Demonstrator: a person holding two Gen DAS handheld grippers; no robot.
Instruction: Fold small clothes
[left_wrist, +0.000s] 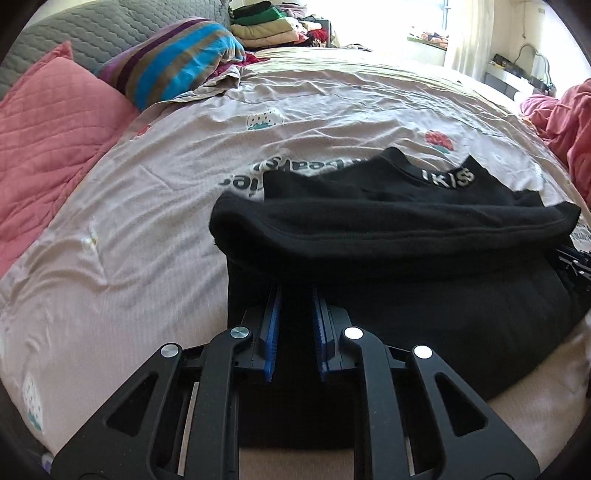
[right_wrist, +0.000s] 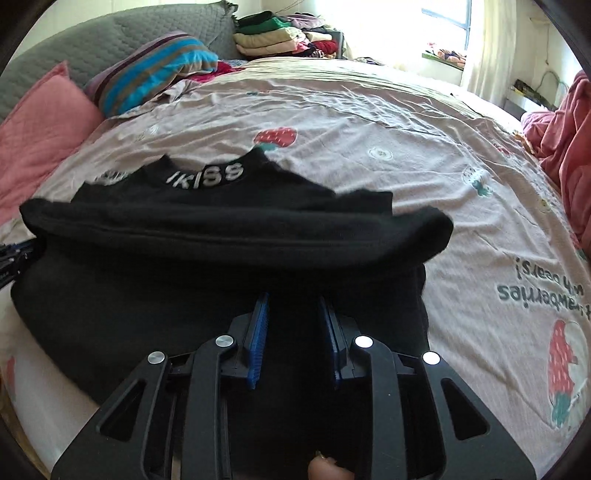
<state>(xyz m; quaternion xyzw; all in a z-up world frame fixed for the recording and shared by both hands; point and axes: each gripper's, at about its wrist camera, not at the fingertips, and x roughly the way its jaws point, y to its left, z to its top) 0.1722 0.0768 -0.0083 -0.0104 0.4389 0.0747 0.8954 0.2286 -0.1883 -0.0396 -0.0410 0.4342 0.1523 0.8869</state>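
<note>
Both the left gripper (left_wrist: 295, 295) and right gripper (right_wrist: 293, 299) have fingers parted slightly around the black top (left_wrist: 388, 229) on the bed (left_wrist: 147, 221), so the raised hem fold could slip and sag unevenly.

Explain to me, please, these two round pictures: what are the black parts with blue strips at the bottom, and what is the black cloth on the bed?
No robot is here. A person holds one hand tool in each hand, and each tool carries a wide-angle camera that looks along its two jaws. One picture comes from the left gripper, the other from the right gripper. The blue strips are the soft pads of the jaws.

Both tools reach under the near part of a black sweater, whose collar reads "KISS". Its hem is raised and rolled forward toward the collar, as in a fold. The tips are hidden by cloth, so the grip cannot be confirmed.

The sweater lies on a strawberry-print bedsheet. Behind are a pink pillow, a striped pillow and folded clothes.
</note>
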